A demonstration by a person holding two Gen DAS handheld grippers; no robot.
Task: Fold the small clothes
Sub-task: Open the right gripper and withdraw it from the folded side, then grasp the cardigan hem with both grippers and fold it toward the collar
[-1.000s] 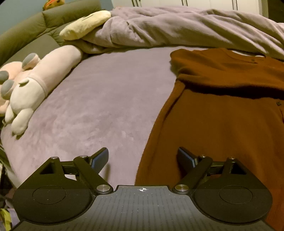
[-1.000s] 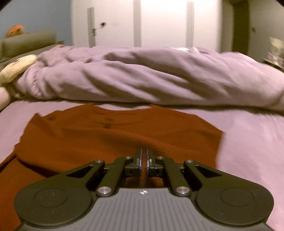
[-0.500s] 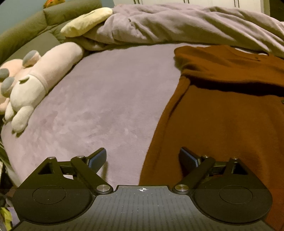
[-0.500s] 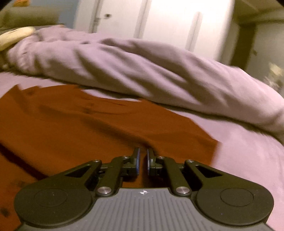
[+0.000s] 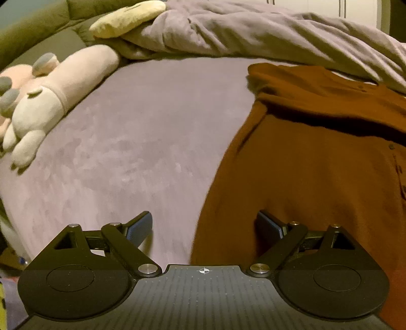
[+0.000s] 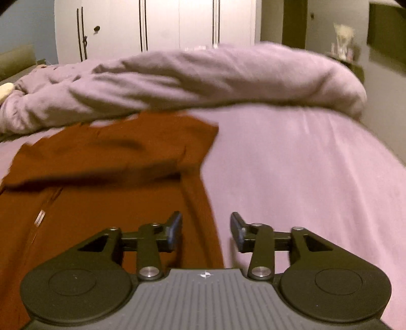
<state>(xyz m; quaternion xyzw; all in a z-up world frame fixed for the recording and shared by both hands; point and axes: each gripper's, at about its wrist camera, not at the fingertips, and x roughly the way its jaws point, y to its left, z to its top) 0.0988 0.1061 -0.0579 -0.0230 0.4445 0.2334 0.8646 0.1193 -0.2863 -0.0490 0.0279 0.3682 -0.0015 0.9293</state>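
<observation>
A rust-brown buttoned garment (image 5: pixel 317 162) lies flat on the lilac bed sheet (image 5: pixel 132 142), its upper part folded down over the body. My left gripper (image 5: pixel 204 224) is open and empty, straddling the garment's left edge near the hem. In the right wrist view the garment (image 6: pixel 106 193) fills the left side with the folded part (image 6: pixel 121 149) further back. My right gripper (image 6: pixel 206 229) is open and empty over the garment's right edge.
A bunched lilac duvet (image 6: pixel 192 78) lies across the far side of the bed (image 5: pixel 266 30). A pink plush toy (image 5: pixel 50 91) and a yellow one (image 5: pixel 127 17) lie at the left against an olive headboard (image 5: pixel 38 30). White wardrobe doors (image 6: pixel 152 25) stand behind.
My right gripper has opened, letting go of the folded part of the garment, and has drawn back toward the garment's right edge. My left gripper has stayed open and barely shifted.
</observation>
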